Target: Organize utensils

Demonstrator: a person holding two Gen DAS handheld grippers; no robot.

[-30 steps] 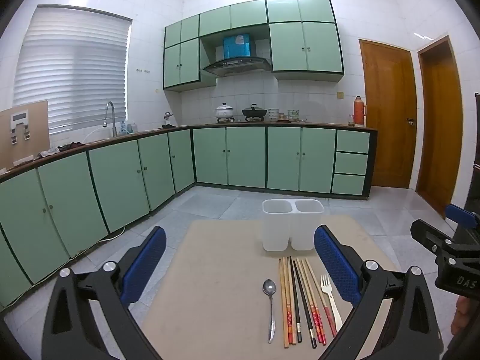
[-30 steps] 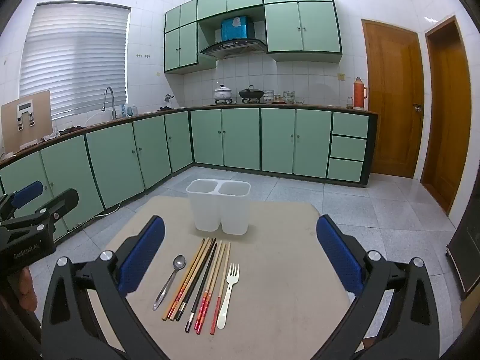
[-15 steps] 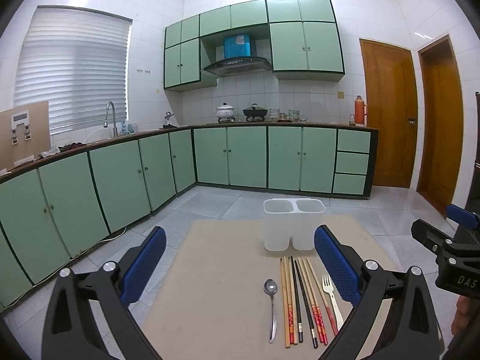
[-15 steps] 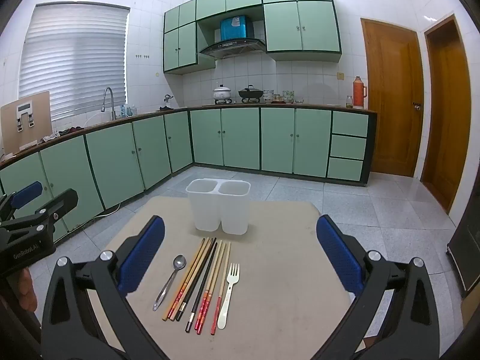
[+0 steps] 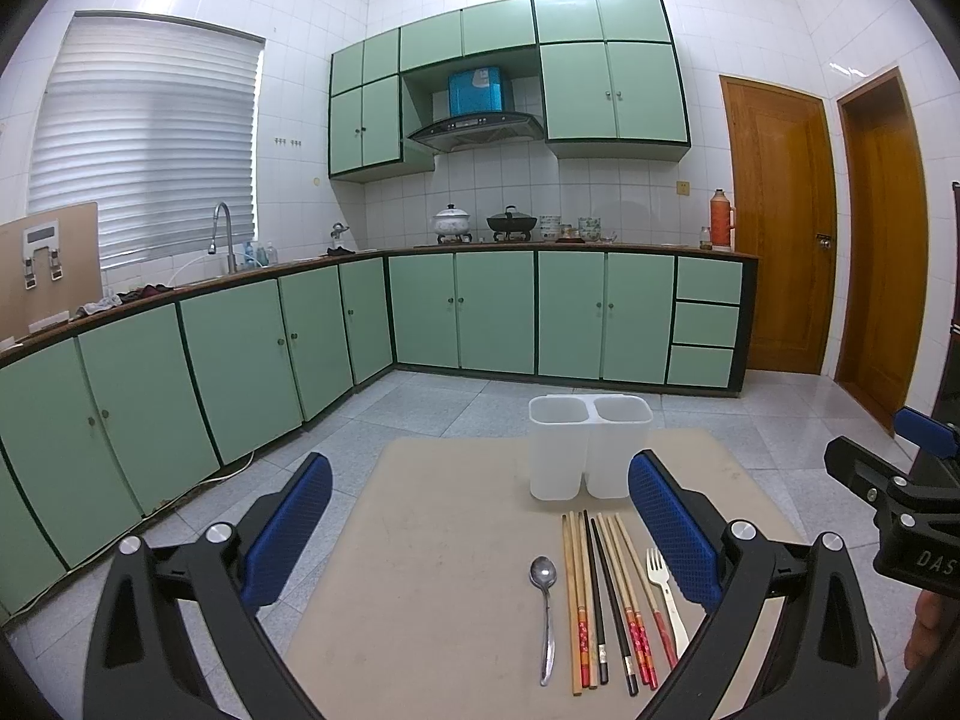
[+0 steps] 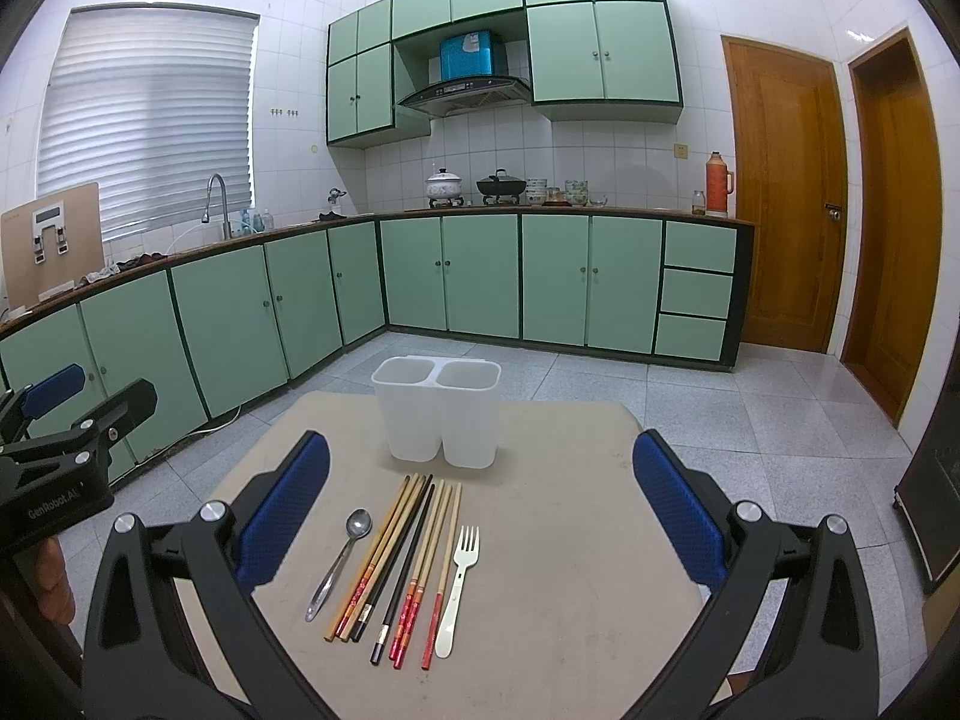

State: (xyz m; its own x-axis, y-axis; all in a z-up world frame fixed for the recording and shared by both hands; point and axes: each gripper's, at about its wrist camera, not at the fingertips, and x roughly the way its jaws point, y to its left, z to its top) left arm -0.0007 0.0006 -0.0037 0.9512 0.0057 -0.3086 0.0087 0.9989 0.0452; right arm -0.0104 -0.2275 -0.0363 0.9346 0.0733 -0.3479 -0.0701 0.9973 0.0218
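Observation:
A white two-compartment holder (image 5: 589, 447) (image 6: 438, 412) stands upright at the far side of a beige table (image 5: 432, 570) (image 6: 570, 540). In front of it lie a metal spoon (image 5: 545, 618) (image 6: 339, 561), several chopsticks (image 5: 603, 600) (image 6: 399, 561) in wood, black and red-tipped, and a white fork (image 5: 665, 597) (image 6: 458, 582), all side by side. My left gripper (image 5: 480, 525) is open above the table's left half, nothing between its blue pads. My right gripper (image 6: 480, 507) is open above the utensils, also holding nothing.
Green cabinets run along the left and back walls under a counter with a sink tap (image 5: 223, 234), pots (image 5: 450, 223) and an orange flask (image 5: 720, 219). Two wooden doors (image 5: 777, 228) stand at the right. Grey tiled floor surrounds the table.
Almost nothing has moved. Both views have shifted only very slightly; the utensils and holder lie where they were and both grippers stay open.

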